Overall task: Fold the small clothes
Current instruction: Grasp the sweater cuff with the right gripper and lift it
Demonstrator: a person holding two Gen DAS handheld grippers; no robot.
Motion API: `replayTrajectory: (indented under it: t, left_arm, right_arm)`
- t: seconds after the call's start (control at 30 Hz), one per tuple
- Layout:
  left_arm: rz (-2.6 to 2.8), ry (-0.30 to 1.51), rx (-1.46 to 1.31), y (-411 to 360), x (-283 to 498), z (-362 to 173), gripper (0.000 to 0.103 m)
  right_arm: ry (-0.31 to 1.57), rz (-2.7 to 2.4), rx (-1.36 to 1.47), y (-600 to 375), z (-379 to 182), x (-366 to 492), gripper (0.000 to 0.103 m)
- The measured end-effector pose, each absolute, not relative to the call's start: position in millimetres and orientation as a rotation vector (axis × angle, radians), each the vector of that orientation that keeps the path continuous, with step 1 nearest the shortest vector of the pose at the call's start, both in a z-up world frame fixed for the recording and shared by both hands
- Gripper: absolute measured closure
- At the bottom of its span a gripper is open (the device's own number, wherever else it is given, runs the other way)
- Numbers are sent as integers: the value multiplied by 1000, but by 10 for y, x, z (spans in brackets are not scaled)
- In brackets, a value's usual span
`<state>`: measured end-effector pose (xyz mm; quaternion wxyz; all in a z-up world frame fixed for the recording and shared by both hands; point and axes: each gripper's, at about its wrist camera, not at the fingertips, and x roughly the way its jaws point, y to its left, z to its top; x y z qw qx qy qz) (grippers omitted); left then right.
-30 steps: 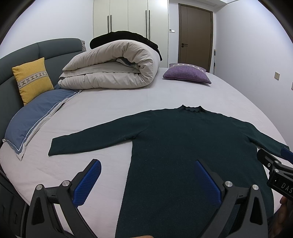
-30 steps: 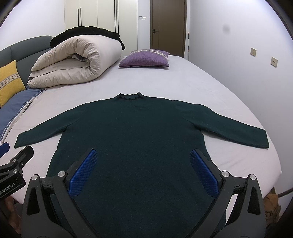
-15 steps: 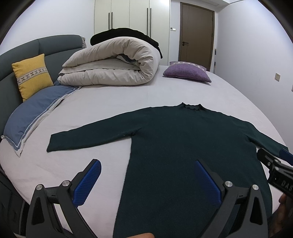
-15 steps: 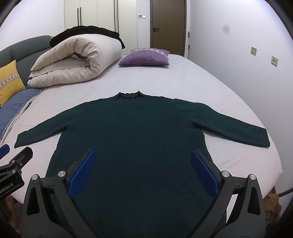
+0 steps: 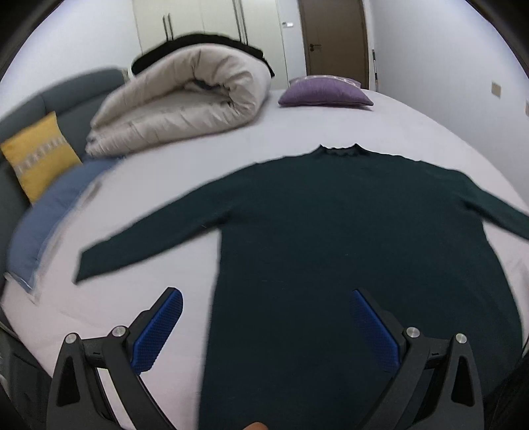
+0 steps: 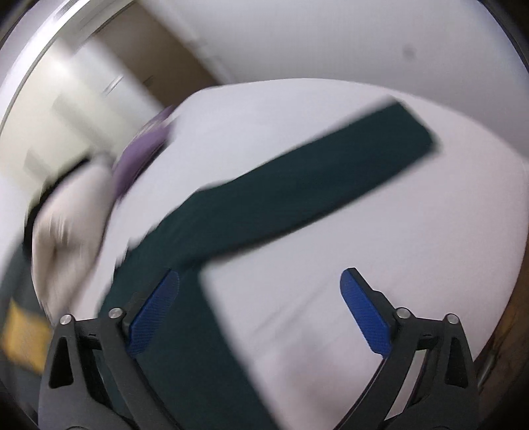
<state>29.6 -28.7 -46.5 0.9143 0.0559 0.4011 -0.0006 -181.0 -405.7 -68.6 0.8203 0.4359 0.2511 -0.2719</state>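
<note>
A dark green long-sleeved sweater point(image 5: 347, 238) lay spread flat, front down or up could not be told, on a bed point(image 5: 271, 139) covered by a pale sheet, with its small ruffled collar pointing toward the far end of the room and both sleeves stretched out to the sides. In the left wrist view the left gripper point(image 5: 264, 327) hovered above the lower part of the sweater, its jaws spread wide with blue ribbed pads; one pad sat over bare sheet just beside the garment's edge, the other over the dark fabric, and nothing was gripped between them. The right wrist view was tilted and heavily blurred (the room appeared to lean sideways), and showed one outstretched sleeve point(image 6: 330, 172) running diagonally across the sheet. The right gripper point(image 6: 258, 307) hung near the spot where that sleeve met the body, its jaws wide apart but closing, with only bare sheet and the sweater's edge seen between the pads and no cloth pinched. Farther back on the bed rested a rolled beige duvet point(image 5: 185, 112), a purple cushion point(image 5: 325, 92) near the far edge, a yellow cushion point(image 5: 39, 155) against a grey-blue headboard point(image 5: 59, 99), and a blue pillow point(image 5: 56, 215) beside it. White wardrobe doors point(image 5: 211, 23) and a brown door point(image 5: 334, 36) stood beyond.
</note>
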Motion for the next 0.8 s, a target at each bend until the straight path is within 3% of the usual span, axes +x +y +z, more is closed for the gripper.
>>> replayTrajectory:
  t: [0.13,0.27,0.4,0.47,0.7,0.8]
  left_arm:
    - [-22,847,71,-349,476,-570,0]
    - [-39,735,80,-461,501,-541,0]
    - [-62,894,55,-510,739,-653,0]
    - [-84,888,20,-487,783,-652,0]
    - [-188,917,-97,-372,948,-742,0]
    - [-240,925,-184,-264,1002,-783,0]
  right_arm:
    - [455,-647,1122,-4768,-1043,-2186,22]
    - [378,-633,1239,-5170,-1310,-2317,34]
    - [327,-613,1249,-5399,-1411,-2260,39]
    - [316,-606,1252,-5520,-1454,-2203,46]
    - [394,-625,1178,-5951,-1266,-1918,92]
    - [430,-605,1061,-5748,-953,-1647,96]
